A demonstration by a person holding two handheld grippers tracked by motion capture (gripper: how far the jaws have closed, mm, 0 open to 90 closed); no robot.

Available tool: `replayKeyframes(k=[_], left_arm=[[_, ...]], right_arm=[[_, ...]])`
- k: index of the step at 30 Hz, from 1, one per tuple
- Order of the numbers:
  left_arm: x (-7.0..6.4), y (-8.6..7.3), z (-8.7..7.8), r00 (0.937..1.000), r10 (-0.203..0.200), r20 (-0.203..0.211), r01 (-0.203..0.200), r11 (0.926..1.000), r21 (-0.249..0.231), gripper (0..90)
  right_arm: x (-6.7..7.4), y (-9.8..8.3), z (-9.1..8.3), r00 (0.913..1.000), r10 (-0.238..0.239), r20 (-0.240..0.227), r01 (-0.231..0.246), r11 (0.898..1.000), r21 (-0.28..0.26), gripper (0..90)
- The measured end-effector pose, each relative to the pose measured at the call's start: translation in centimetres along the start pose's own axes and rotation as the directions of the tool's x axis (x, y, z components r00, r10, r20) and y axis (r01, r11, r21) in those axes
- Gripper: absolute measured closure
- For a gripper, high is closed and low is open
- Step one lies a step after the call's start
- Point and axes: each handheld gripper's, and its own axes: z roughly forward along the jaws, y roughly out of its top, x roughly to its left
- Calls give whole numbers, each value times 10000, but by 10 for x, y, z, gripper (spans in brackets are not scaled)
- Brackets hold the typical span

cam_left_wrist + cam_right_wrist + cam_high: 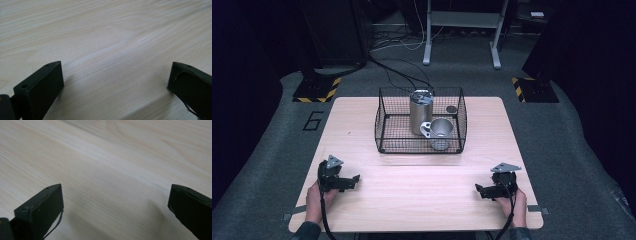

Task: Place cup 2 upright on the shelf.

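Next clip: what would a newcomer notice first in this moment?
The black wire basket at the table's far middle, holding an upright metal cylinder with a metal cup lying on its side just in front of it. Then the left gripper and right gripper, both open and empty, resting low near the table's near corners.

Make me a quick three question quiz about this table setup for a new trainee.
1. True or false: both sets of jaws stand wide apart with nothing between them.
2. Where is the tall metal cylinder? A) on bare table B) inside the wire basket C) in the left gripper
3. What lies tipped on its side beside that cylinder?

Key: 1. True; the right gripper is empty too. 2. B. 3. A metal cup, its mouth facing the person.
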Motion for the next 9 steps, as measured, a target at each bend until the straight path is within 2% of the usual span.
replayKeyframes(k=[1,2,3,6,9], left_arm=[[0,0,0,10000,-9,-12,9,10000,19,0],[0,0,0,10000,-68,-15,68,10000,31,0],[0,0,0,10000,-66,-19,66,10000,29,0],[0,0,0,9999,-89,-72,90,10000,19,0],[0,0,0,9999,-100,-98,101,9999,17,0]], right_arm=[[-1,-3,0,9997,227,127,-228,9997,44,0],[-3,-7,0,9998,96,157,-97,9999,34,0],[-5,-11,-1,9997,130,208,-124,9996,-245,0],[-7,-15,-3,9989,333,338,-317,9984,-458,0],[-8,-16,-4,9990,294,337,-280,9987,-420,0]])
